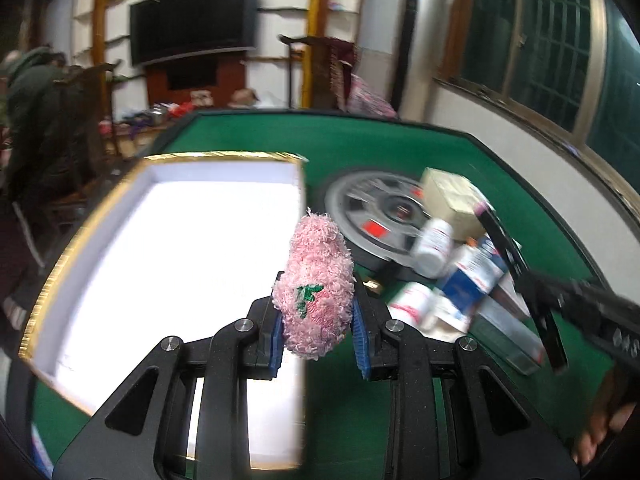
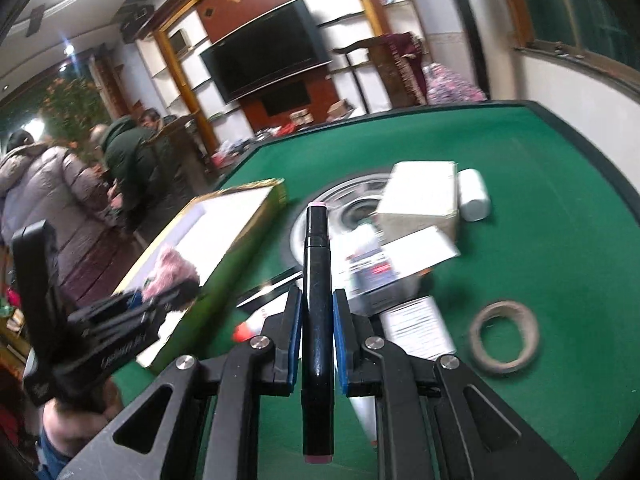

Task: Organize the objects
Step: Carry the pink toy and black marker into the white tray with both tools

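My left gripper (image 1: 318, 320) is shut on a fluffy pink plush toy (image 1: 318, 280) with a green mark, held at the right edge of an open white box with a gold rim (image 1: 92, 208). In the right wrist view that gripper (image 2: 160, 296) holds the toy (image 2: 172, 276) over the box (image 2: 224, 220). My right gripper (image 2: 316, 332) is shut on a black marker (image 2: 316, 280) with pink ends, held above the green table (image 2: 540, 240). The right gripper also shows in the left wrist view (image 1: 532, 276), with the marker (image 1: 496, 232) in it.
A pile of medicine boxes and white bottles (image 1: 452, 264) lies right of the box, beside a round silver disc (image 1: 372, 208) in the table's middle. A roll of tape (image 2: 504, 336) lies at the right. A white cylinder (image 2: 474, 196) lies behind a cream box (image 2: 420, 196). People (image 2: 52, 208) stand at left.
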The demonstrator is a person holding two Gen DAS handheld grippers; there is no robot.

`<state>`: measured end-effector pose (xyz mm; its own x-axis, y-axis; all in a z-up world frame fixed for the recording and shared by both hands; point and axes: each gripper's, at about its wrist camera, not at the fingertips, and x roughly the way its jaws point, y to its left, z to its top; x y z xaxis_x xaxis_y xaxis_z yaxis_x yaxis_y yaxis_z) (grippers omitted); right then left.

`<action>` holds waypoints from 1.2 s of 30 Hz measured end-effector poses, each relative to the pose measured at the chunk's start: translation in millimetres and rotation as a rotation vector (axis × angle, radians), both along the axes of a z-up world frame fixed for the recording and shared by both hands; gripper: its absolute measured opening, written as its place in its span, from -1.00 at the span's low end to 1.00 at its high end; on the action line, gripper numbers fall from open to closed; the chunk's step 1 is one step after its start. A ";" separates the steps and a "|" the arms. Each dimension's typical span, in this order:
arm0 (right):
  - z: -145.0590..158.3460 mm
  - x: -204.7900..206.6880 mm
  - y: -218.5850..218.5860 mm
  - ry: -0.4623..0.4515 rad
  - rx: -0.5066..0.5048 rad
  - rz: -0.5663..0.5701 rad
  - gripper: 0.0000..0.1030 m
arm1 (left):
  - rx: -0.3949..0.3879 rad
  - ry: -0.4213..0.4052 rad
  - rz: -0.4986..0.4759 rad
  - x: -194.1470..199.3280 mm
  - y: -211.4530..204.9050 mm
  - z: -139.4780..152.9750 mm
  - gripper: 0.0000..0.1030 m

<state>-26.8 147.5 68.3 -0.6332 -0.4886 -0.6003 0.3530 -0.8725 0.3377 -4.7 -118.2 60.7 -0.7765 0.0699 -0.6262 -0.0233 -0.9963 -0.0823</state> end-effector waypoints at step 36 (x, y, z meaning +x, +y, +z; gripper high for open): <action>-10.6 -2.8 -110.2 -0.091 -0.015 0.178 -0.76 | -0.105 -0.082 0.246 0.2 -95.1 -29.8 -0.47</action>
<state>-29.6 37.3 57.6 -0.4797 -0.5975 -0.6425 0.4689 -0.7935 0.3879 -4.5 -213.3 30.9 -0.7088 -0.1830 -0.6813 0.2228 -0.9744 0.0300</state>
